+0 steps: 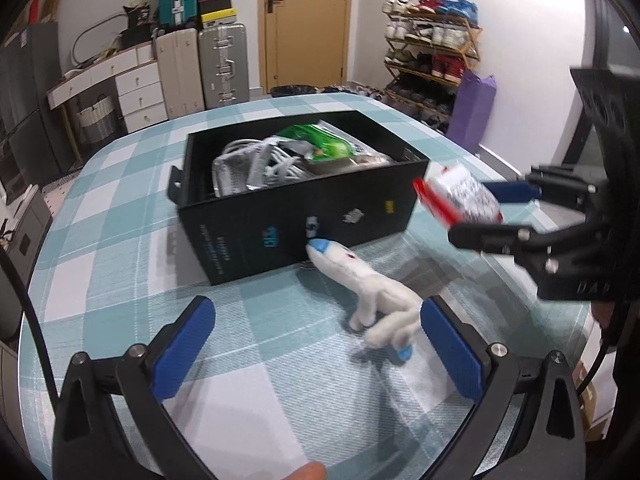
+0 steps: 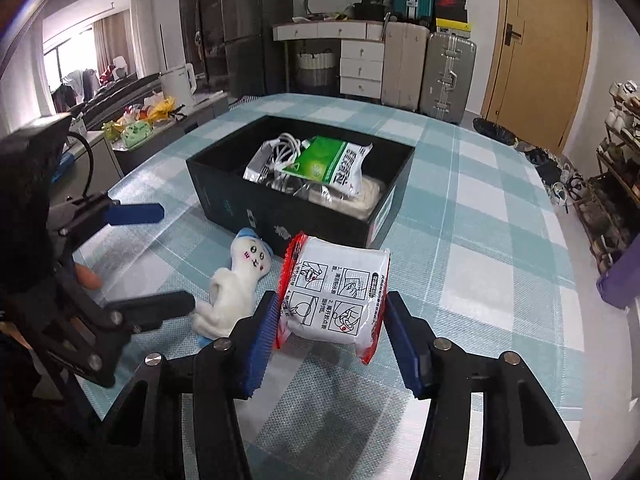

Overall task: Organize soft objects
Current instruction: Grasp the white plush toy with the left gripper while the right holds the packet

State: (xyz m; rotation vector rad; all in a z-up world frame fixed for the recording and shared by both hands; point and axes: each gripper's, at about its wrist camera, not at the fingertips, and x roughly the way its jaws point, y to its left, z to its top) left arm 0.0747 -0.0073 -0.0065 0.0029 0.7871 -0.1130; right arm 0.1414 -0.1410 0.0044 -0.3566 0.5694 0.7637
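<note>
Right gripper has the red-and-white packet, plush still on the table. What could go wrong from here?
1. The right gripper pinches the soft packet by its sides only; it may sag or slip on the way to the black box.
2. The box is already piled with a green pouch and cables, so the packet might slide off.
3. The open left gripper sits off-centre of the white plush; closing could catch just its legs.
</note>
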